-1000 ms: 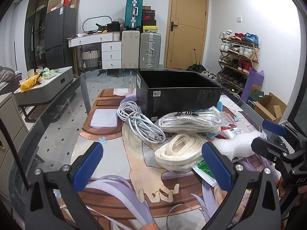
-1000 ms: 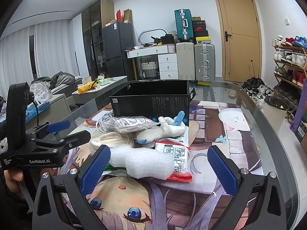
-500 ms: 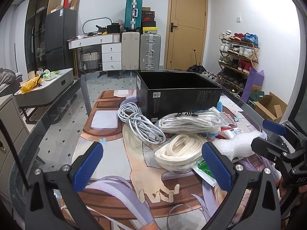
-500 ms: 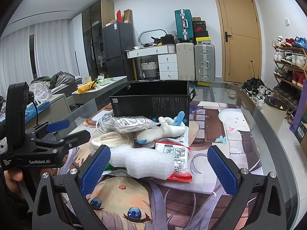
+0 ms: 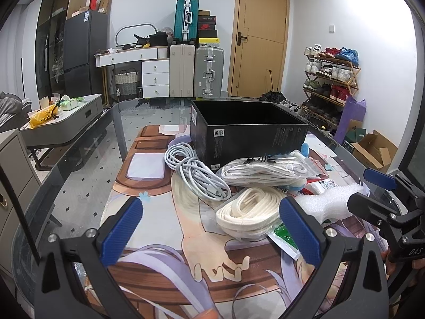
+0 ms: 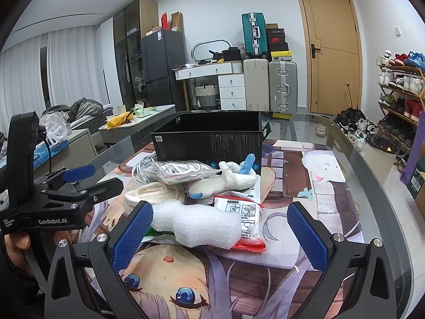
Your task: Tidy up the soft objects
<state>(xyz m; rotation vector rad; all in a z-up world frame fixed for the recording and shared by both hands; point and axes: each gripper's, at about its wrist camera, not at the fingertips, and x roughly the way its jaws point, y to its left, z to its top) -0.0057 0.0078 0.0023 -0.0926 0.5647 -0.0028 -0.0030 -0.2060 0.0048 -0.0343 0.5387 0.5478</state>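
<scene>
An open black box [image 5: 249, 135] stands on the printed mat; it also shows in the right wrist view [image 6: 209, 139]. In front of it lie a grey cable coil [image 5: 196, 175], bagged white laces [image 5: 265, 171], a cream rope coil [image 5: 249, 212], white foam [image 6: 196, 226], a white and blue plush [image 6: 225, 180] and a red-edged packet [image 6: 247, 220]. My left gripper [image 5: 211, 232] is open and empty, just short of the rope coil. My right gripper [image 6: 219, 235] is open and empty, just short of the foam.
The glass table's curved edge [image 5: 66, 170] runs on the left and its edge [image 6: 377, 186] runs on the right. A green sachet [image 5: 284, 235] lies under the rope coil. Suitcases [image 5: 196, 71], a door and a shoe rack [image 5: 332, 79] stand behind.
</scene>
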